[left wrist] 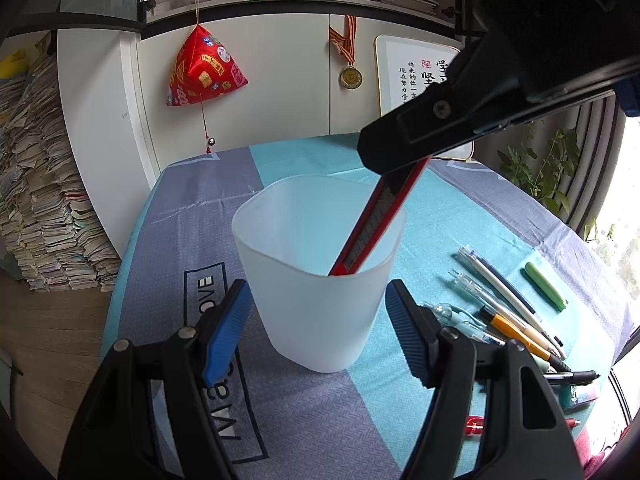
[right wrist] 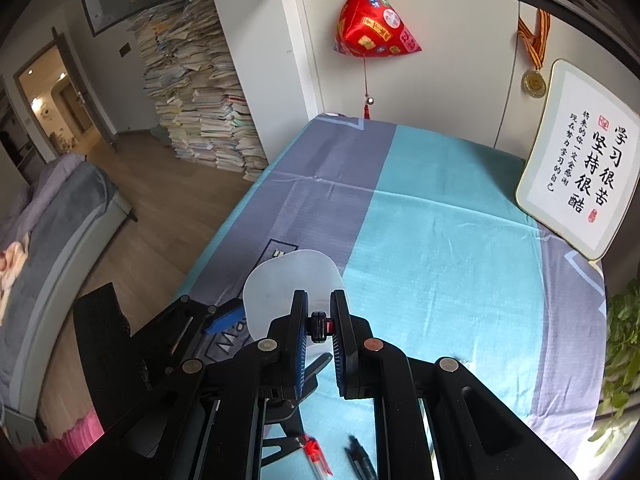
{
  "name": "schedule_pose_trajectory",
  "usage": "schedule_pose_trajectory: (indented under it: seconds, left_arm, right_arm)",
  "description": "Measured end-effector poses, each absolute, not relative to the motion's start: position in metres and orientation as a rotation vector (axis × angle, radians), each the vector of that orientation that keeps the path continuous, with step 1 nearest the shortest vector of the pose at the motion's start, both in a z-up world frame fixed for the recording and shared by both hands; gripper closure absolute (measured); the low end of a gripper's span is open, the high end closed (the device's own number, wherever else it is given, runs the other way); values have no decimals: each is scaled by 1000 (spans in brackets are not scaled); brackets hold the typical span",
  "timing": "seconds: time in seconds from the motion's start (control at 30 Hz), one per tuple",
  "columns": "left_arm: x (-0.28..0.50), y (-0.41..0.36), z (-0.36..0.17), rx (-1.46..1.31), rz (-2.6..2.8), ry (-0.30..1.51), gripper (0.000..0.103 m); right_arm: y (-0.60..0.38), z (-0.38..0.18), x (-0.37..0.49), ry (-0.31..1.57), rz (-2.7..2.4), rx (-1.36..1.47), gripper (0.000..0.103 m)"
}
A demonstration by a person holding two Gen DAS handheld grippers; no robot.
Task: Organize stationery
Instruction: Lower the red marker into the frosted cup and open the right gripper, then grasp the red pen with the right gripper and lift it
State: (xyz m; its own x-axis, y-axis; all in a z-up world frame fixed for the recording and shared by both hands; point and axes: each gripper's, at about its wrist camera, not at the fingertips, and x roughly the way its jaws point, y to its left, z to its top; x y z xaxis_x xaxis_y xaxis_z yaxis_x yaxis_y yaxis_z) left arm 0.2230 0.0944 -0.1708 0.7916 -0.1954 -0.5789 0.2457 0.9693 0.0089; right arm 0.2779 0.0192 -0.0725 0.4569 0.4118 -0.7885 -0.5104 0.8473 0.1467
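Left gripper (left wrist: 316,312) clamps cup (left wrist: 320,264). Right gripper (right wrist: 319,326) pinches red knife (left wrist: 376,224), tip inside cup. Left view alone shows pens (left wrist: 516,320) right of cup.

A frosted white plastic cup (left wrist: 316,280) stood upright on the blue-and-grey tablecloth, its rounded-square mouth open. A red box cutter (left wrist: 374,224) leaned into it, lower end inside against the near-right wall, upper end slanting up and right above the rim (its grey ridged slider faced outward). To the right of the cup lay a loose cluster of pens (left wrist: 512,320) flat on the cloth: clear-barrelled ones, a white one, a yellow-and-black one, a black one. A green highlighter (left wrist: 546,286) lay apart, farther right. A red pen (left wrist: 476,426) lay nearer the front edge.
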Motion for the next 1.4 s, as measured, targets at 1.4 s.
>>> schedule_pose_trajectory:
  seconds: [1.4]
  left_arm:
    - [223,93,-173,121,-215,616,34]
  right_arm:
    - [-5,-165,192,1087,784,-365,88]
